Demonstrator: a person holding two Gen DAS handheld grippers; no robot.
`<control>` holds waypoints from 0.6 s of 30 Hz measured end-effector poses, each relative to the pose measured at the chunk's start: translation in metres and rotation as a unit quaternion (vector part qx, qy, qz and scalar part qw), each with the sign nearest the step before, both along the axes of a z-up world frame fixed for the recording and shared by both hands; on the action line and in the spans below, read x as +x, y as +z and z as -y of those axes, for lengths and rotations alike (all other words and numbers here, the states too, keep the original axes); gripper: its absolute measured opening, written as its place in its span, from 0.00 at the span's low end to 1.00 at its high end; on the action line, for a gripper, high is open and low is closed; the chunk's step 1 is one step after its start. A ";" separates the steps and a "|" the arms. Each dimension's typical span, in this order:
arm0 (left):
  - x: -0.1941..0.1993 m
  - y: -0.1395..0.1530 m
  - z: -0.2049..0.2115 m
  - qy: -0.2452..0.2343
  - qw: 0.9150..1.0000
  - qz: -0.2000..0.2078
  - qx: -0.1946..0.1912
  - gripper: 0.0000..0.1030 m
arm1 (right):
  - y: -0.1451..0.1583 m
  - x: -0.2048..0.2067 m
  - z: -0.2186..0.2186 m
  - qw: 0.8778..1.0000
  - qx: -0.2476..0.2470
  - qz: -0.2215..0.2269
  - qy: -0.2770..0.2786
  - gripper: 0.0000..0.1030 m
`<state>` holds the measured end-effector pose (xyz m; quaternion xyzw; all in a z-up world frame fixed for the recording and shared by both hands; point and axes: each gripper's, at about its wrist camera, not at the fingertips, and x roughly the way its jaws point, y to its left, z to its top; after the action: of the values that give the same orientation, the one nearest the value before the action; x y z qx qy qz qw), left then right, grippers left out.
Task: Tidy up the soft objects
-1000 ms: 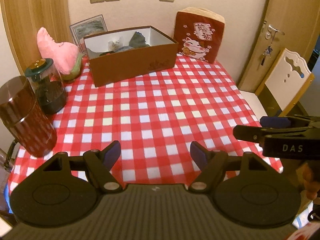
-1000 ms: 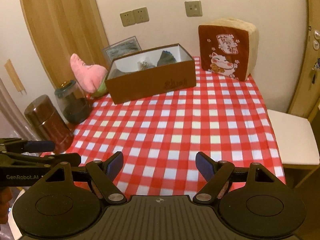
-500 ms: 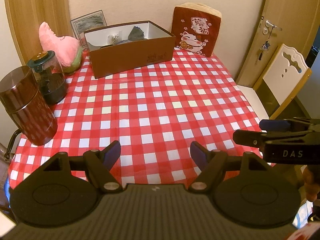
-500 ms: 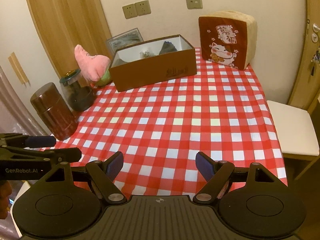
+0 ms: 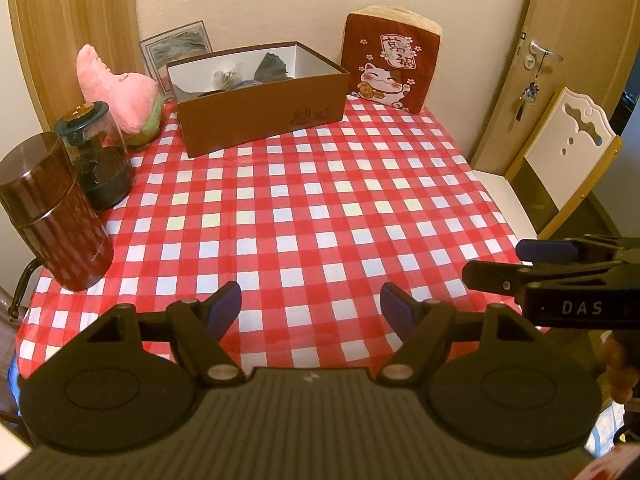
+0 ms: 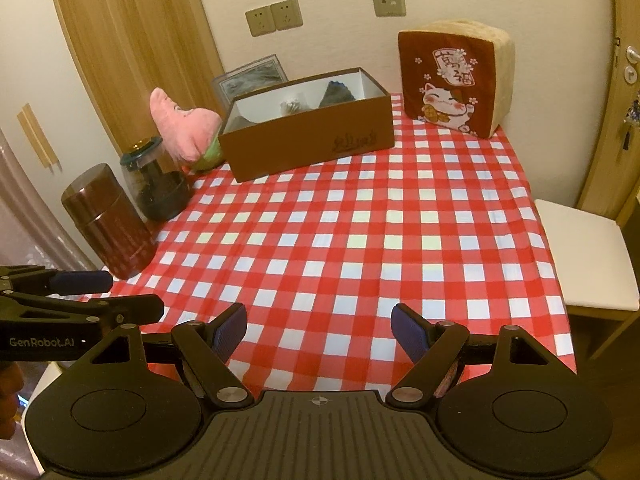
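**Both grippers pulled back, jaws wide and empty over the checked cloth**

Since a second ago both wrist views have drawn back from the far wall: the brown box and the cushion sit smaller and higher in frame, and more of the red-and-white tablecloth [image 5: 320, 216] shows in front of them. Nothing on the table has shifted.

Only the left wrist view shows the white chair back [image 5: 568, 152] and the door handle with its hanging keys at the far right; there the right gripper [image 5: 516, 264] pokes in from the right edge. The right wrist view alone shows the white chair seat [image 6: 584, 252] to the right of the table, and the left gripper [image 6: 108, 296] enters from its left edge.

The left gripper's own view has its blue pads well apart, with bare cloth between them and nothing touched. The right gripper's pads [image 6: 230, 330] stand equally wide, also empty, over the near edge of the cloth.

The brown box [image 5: 260, 120] stands open at the far side, dark and pale soft items lying inside. A pink plush toy [image 5: 116, 88] leans just left of it, behind a glass jar [image 5: 96, 160] and a dark red canister [image 5: 52, 216]. The cat cushion [image 5: 390, 68] stands upright at the far right, beside the box.
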<state>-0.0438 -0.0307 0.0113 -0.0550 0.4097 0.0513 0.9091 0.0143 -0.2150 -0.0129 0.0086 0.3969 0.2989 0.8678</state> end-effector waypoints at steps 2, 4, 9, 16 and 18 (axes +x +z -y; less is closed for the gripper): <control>0.000 0.000 0.000 -0.003 1.000 0.000 0.000 0.73 | 0.000 0.000 0.000 1.000 0.000 -0.001 -0.001 0.77; 0.000 0.000 0.000 -0.003 1.000 0.000 0.000 0.73 | 0.000 0.000 0.000 1.000 0.001 -0.001 -0.001 0.76; 0.003 0.000 0.000 -0.005 1.000 -0.002 0.000 0.73 | 0.000 0.001 0.001 1.000 0.000 0.000 -0.002 0.77; 0.004 -0.001 0.001 -0.005 1.000 -0.002 0.001 0.73 | 0.000 0.002 0.001 1.000 0.001 -0.001 -0.001 0.76; 0.004 -0.001 0.001 -0.005 1.000 -0.002 0.000 0.73 | 0.000 0.001 0.001 1.000 0.001 -0.001 -0.001 0.77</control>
<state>-0.0399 -0.0316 0.0108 -0.0529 0.4114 0.0471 0.9087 0.0158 -0.2157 -0.0131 0.0102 0.3975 0.2980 0.8678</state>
